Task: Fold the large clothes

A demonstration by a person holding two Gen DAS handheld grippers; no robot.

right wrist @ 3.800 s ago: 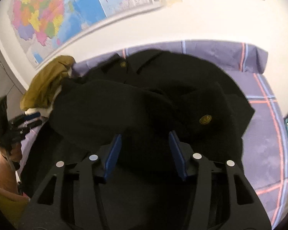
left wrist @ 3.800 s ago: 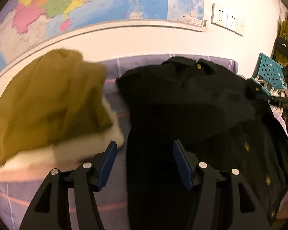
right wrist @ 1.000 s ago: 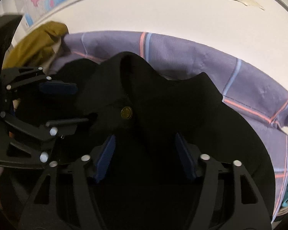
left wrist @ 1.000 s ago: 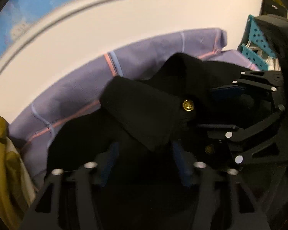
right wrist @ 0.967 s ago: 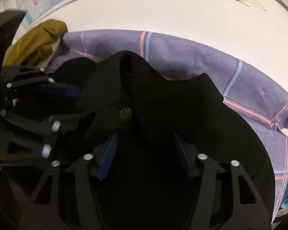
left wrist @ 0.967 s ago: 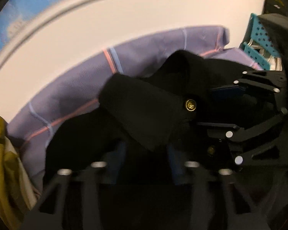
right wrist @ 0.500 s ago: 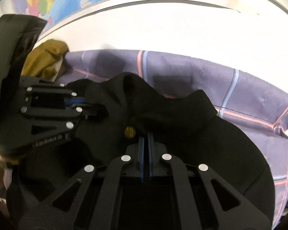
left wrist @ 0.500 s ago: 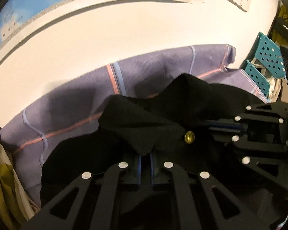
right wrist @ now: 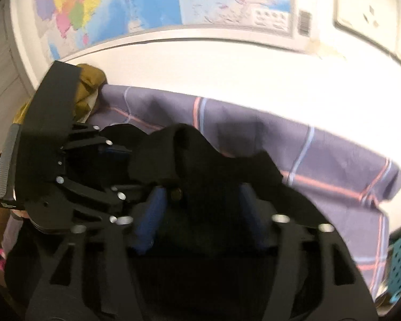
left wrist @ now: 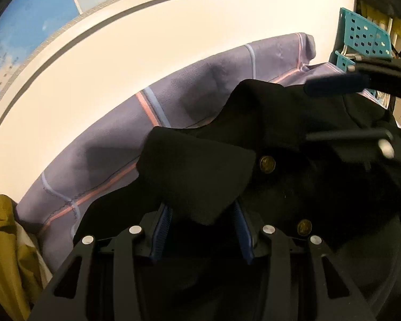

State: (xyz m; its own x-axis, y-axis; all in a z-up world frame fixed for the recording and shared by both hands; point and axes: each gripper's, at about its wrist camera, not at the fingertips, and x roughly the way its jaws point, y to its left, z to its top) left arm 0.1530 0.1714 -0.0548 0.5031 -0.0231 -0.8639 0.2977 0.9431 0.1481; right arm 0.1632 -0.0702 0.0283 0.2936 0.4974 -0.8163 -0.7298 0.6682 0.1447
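Note:
A black coat (left wrist: 195,176) with gold buttons (left wrist: 266,163) lies on the bed, its collar toward the wall. The left gripper (left wrist: 201,224) hangs over the collar's left flap. Its jaws are opening, and the cloth lies loose between the blue pads (left wrist: 161,224) without being pressed. The right gripper (right wrist: 200,211) stands over the collar's other side (right wrist: 189,155), also opening, with loose cloth between its pads (right wrist: 149,214). This view is blurred. Each gripper shows in the other's view: the right gripper (left wrist: 339,109) at the right, the left gripper (right wrist: 123,169) at the left.
A purple plaid sheet (left wrist: 115,144) covers the bed up to the white wall, which carries a map (right wrist: 152,2) and sockets (right wrist: 366,13). A mustard garment (left wrist: 2,240) is heaped at the left. A teal basket (left wrist: 361,34) stands at the right.
Half a second ago both grippers were pinched shut on the collar. Now both pairs of jaws have parted and let the cloth go. The right gripper has risen a little.

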